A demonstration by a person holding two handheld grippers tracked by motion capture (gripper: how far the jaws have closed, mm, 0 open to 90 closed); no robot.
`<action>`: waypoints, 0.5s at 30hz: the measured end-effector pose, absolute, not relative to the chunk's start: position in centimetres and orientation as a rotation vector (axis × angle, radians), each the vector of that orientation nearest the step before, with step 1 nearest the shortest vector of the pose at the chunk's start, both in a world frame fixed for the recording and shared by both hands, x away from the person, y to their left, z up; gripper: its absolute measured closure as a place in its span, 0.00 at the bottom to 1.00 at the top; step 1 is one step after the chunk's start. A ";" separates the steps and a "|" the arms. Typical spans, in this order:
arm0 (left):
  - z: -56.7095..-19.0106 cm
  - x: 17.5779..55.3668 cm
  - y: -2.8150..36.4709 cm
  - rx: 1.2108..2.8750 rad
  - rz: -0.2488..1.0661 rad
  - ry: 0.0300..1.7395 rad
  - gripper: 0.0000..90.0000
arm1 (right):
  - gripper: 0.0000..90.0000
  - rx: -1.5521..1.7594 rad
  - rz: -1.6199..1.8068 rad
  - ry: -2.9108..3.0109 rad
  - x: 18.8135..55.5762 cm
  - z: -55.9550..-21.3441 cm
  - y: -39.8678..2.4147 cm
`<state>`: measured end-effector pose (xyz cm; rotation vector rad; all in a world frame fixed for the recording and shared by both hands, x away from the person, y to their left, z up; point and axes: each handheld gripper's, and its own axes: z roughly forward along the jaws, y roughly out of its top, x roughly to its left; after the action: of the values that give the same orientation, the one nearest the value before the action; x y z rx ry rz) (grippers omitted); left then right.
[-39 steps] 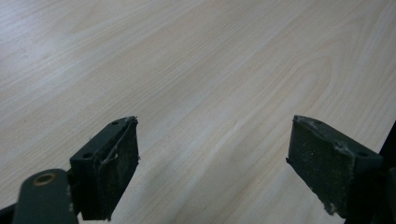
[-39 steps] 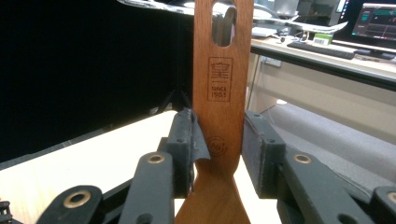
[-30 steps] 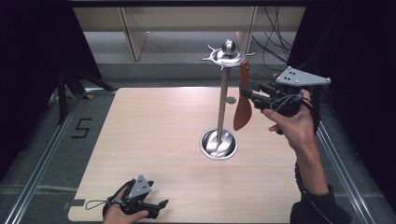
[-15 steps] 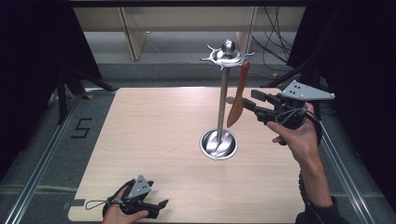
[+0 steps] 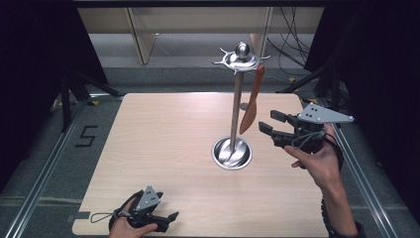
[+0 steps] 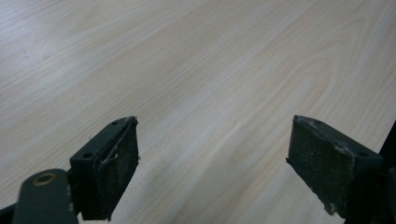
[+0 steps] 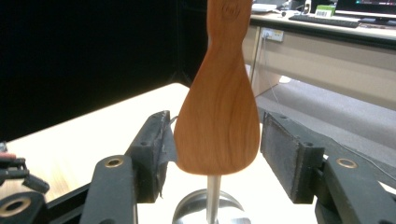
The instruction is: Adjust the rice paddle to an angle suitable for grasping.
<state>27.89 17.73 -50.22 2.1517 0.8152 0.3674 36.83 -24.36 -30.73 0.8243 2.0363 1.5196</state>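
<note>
A wooden spatula (image 5: pixel 250 106) hangs blade down from a hook on the crown of a metal stand (image 5: pixel 236 94), whose round base (image 5: pixel 231 151) sits on the wooden table (image 5: pixel 158 144). My right gripper (image 5: pixel 268 122) is held in the air just right of the blade, open, with nothing in it. In the right gripper view the blade (image 7: pixel 217 121) hangs ahead between the spread jaws of the right gripper (image 7: pixel 215 140) without touching them. My left gripper (image 5: pixel 168 221) rests open near the table's front edge, and the left gripper (image 6: pixel 212 163) has bare wood between its jaws.
The stand's crown carries several other bare hooks (image 5: pixel 223 62). Metal rails (image 5: pixel 44 168) run along both sides of the table. Shelving and cables (image 5: pixel 292 54) lie beyond the far edge.
My right gripper has let go of the spatula and drawn back down and to the right. The spatula has swung in toward the pole. The left gripper has not moved.
</note>
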 end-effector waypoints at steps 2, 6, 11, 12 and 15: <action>-50.3 27.8 17.7 2.144 0.349 0.831 0.18 | 0.48 0.828 1.506 2.046 36.8 -30.9 -24.4; -50.2 27.9 17.7 2.153 0.368 0.811 0.18 | 0.48 0.831 1.482 2.059 36.6 -31.6 -24.6; -50.1 27.9 17.6 2.160 0.338 0.828 0.18 | 0.46 0.862 1.469 2.089 36.0 -33.0 -25.0; -50.1 27.9 17.6 2.160 0.338 0.828 0.18 | 0.46 0.847 1.455 2.093 36.0 -33.3 -25.2; -50.2 28.0 17.6 2.151 0.361 0.814 0.18 | 0.46 0.869 1.449 2.114 35.9 -34.2 -25.4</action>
<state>28.04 17.56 -50.17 2.1506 0.8139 0.3608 35.91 -25.41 -34.24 0.8693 2.1137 1.4486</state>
